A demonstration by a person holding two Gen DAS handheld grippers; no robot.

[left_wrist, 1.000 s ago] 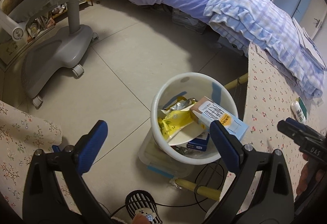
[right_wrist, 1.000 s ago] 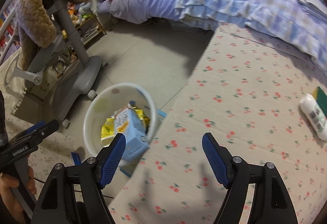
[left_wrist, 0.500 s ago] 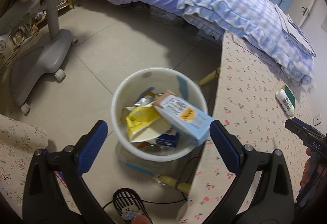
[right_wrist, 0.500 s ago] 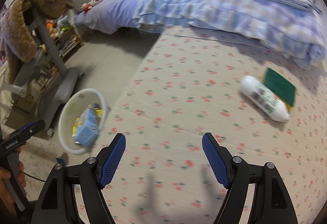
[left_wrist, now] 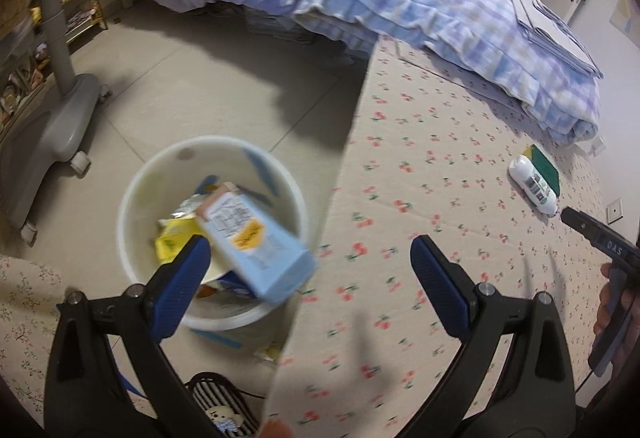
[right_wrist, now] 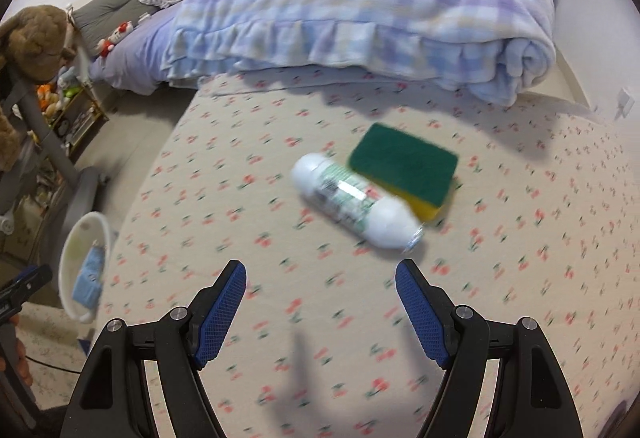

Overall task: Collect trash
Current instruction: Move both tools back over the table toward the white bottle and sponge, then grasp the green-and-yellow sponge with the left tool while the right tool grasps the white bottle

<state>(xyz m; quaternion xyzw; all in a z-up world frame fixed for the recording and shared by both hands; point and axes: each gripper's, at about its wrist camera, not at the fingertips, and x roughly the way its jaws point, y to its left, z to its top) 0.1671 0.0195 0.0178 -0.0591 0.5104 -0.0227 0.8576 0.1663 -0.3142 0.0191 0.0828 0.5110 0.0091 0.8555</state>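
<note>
Status, trash collection, partly done.

White bin (left_wrist: 132,198) stands on the floor just beside the near left edge of the cherry-print table (left_wrist: 440,166). It already holds a pale blue carton (left_wrist: 256,238), leaning with one end over the rim, and yellow wrappers (left_wrist: 172,238) beneath it. Judged: these pieces are collected.

Left on the table: a white bottle (right_wrist: 352,202) lying on its side, and touching its far side a green-and-yellow sponge (right_wrist: 404,166). Whether the sponge counts as trash cannot be told from the views. Bottle looks like the next piece. Nothing else loose shows on the cloth.

Left gripper (left_wrist: 306,276): jaws wide, nothing between the pads; it hangs over the table edge, bin below its left finger.

Right gripper (right_wrist: 320,306): jaws wide, empty, aimed down at the table with the bottle ahead of the fingertips, near but apart. Frame is motion-blurred.

Remaining, as judged: close on the bottle, carry it left to the bin, release.
</note>
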